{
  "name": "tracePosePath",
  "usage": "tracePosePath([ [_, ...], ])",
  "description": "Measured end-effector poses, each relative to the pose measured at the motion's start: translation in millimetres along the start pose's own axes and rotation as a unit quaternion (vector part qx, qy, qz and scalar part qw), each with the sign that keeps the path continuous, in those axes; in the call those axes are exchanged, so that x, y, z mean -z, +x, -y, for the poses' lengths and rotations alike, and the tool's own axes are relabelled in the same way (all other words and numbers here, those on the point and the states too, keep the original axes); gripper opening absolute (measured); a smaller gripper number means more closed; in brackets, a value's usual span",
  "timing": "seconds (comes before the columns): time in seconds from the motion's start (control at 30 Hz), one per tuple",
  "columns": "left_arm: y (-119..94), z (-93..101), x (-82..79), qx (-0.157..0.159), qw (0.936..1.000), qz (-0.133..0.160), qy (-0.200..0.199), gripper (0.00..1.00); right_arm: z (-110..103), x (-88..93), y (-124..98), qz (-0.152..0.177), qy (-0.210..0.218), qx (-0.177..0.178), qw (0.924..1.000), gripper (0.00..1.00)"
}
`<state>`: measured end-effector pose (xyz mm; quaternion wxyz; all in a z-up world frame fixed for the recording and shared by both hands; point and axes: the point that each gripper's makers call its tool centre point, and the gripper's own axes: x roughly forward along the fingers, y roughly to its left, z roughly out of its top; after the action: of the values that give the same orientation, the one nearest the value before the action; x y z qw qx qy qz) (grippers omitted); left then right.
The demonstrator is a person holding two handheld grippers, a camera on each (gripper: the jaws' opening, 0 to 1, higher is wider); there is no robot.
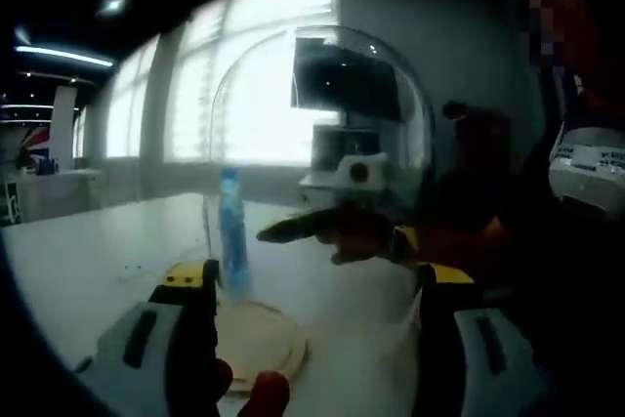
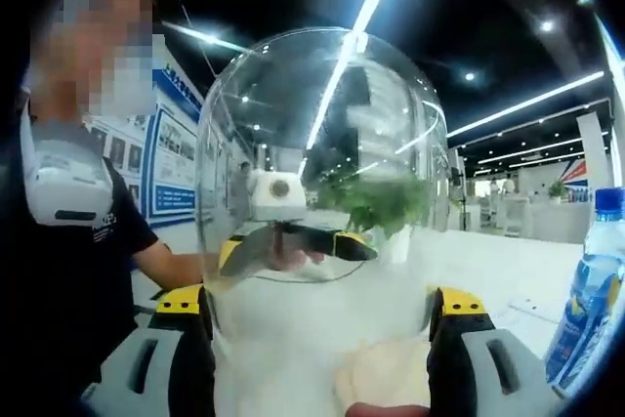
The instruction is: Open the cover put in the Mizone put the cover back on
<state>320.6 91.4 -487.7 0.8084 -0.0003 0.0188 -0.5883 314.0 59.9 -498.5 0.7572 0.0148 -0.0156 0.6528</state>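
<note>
A clear glass dome cover [image 2: 322, 144] hangs off the table with my right gripper [image 2: 322, 305] shut on its lower wall, one jaw on each side. In the left gripper view the same dome [image 1: 322, 114] sits ahead, with the right gripper [image 1: 337, 236] in front of it. A blue Mizone bottle [image 1: 232, 231] stands upright on the white table, just behind a round wooden base [image 1: 262, 349]. My left gripper [image 1: 312, 275] is open above that base with nothing between its jaws. The bottle [image 2: 591, 290] is at the right edge of the right gripper view.
The white table [image 1: 88, 261] stretches left toward bright windows. A person in a dark shirt [image 2: 68, 271] stands close by the grippers. A green plant [image 2: 376, 202] shows through the dome. A dark screen [image 1: 342, 75] hangs behind.
</note>
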Motion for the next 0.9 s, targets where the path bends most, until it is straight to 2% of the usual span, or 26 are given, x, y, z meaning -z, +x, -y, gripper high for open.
tracePosePath([
  [0.33,-7.7,23.6,4.9,-0.005,1.0000,0.004,-0.004,0.71,-24.0,4.0,-3.4,0.002,0.003,-0.004,1.0000,0.85],
  [0.63,-13.5,37.6,6.1,-0.014,0.9998,0.011,-0.004,0.71,-36.1,6.1,-4.5,0.002,0.007,-0.010,0.9999,0.85],
  [0.9,-16.5,49.8,15.8,-0.017,0.9998,0.006,-0.005,0.71,-50.1,12.2,-7.5,-0.008,0.000,-0.013,0.9999,0.85],
])
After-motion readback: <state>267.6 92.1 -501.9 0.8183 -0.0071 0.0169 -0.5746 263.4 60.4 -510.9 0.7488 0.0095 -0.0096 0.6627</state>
